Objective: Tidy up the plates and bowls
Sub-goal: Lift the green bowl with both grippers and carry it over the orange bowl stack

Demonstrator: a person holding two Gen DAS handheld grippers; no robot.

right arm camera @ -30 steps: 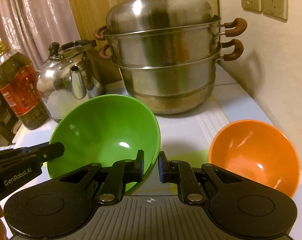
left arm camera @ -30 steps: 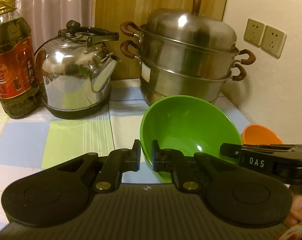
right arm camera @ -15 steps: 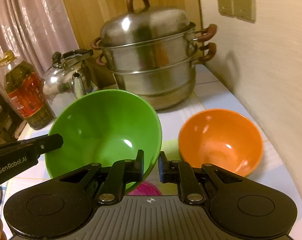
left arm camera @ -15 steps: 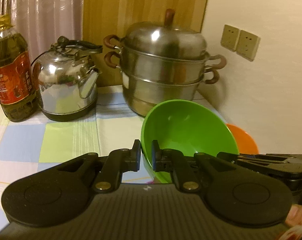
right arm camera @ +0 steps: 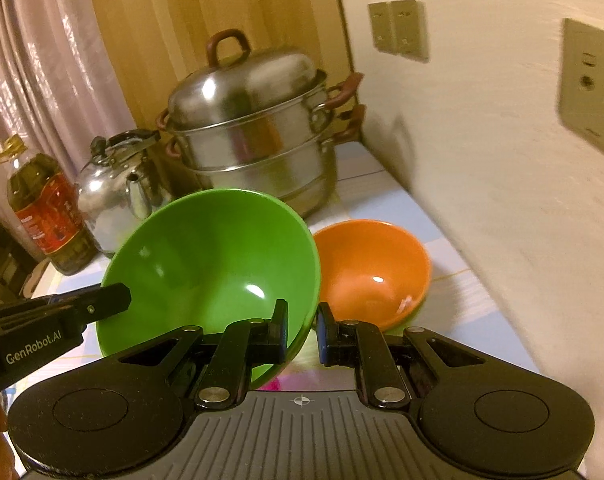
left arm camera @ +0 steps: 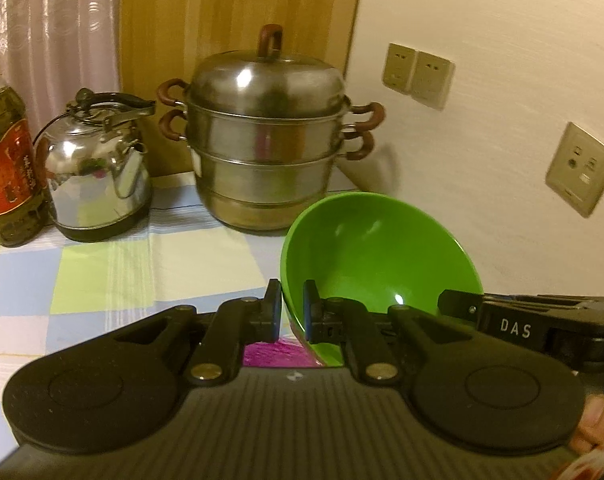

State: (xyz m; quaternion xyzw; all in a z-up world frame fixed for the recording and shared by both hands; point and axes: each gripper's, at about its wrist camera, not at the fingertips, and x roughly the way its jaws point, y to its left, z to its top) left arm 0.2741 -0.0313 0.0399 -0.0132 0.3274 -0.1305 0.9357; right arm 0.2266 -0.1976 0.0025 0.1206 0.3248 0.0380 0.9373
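Note:
A green bowl [left arm camera: 378, 252] hangs tilted above the chequered tabletop, held by both grippers at opposite sides of its rim. My left gripper [left arm camera: 292, 312] is shut on its left rim, one finger inside and one outside. My right gripper [right arm camera: 302, 328] is shut on the right rim of the same green bowl [right arm camera: 214, 256]. Across the bowl, the left gripper's [right arm camera: 102, 304] tip shows in the right wrist view and the right gripper's [left arm camera: 462, 306] in the left wrist view. An orange bowl [right arm camera: 370, 268] rests on the table just right of the green one, with a green edge showing under it.
A lidded steel steamer pot [left arm camera: 266, 140], a steel kettle [left arm camera: 98, 168] and an oil bottle [left arm camera: 6, 168] stand along the back. The wall with sockets [left arm camera: 418, 76] runs close on the right. Something magenta [left arm camera: 274, 354] lies under the held bowl.
Both grippers have drawn back from the steamer and risen a little, carrying the green bowl. In the right wrist view the orange bowl now lies closer beside the green bowl.

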